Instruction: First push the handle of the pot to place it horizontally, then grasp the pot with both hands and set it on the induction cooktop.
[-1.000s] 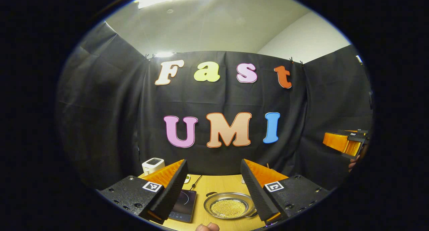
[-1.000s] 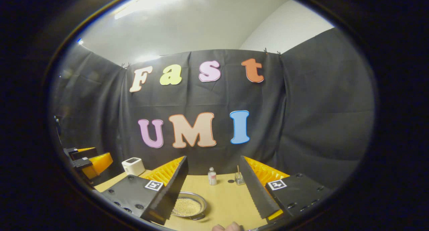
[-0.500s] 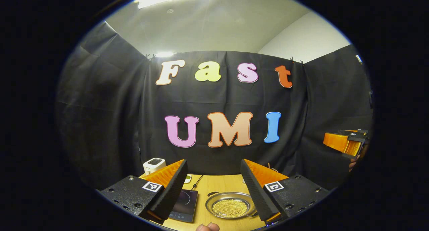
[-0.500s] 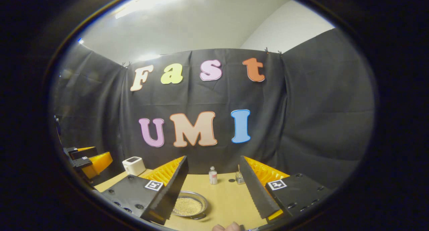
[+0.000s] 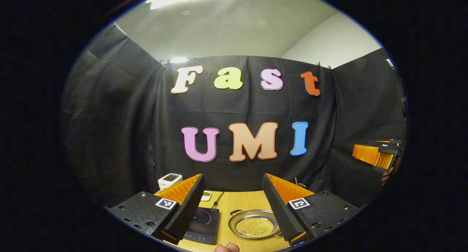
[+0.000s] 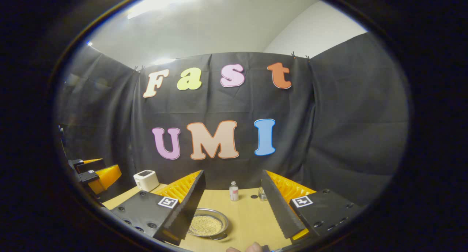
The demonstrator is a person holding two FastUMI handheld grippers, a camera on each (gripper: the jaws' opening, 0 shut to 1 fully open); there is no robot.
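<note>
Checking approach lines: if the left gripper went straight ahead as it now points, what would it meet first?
Probably nothing on the table: the open left gripper points above the pot, towards the black cloth wall. Depth is unclear.

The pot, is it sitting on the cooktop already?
No, in the left gripper view the pot sits on the table beside the cooktop.

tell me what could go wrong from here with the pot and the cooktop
1. The pot is shallow and full of small yellow beads; pushing a handle or lifting unevenly could spill them.
2. Both tools, left and right, are open and held high, so the descent onto the thin rim may miss.
3. The induction cooktop sits close beside the pot; a hard push could knock into it.
</note>
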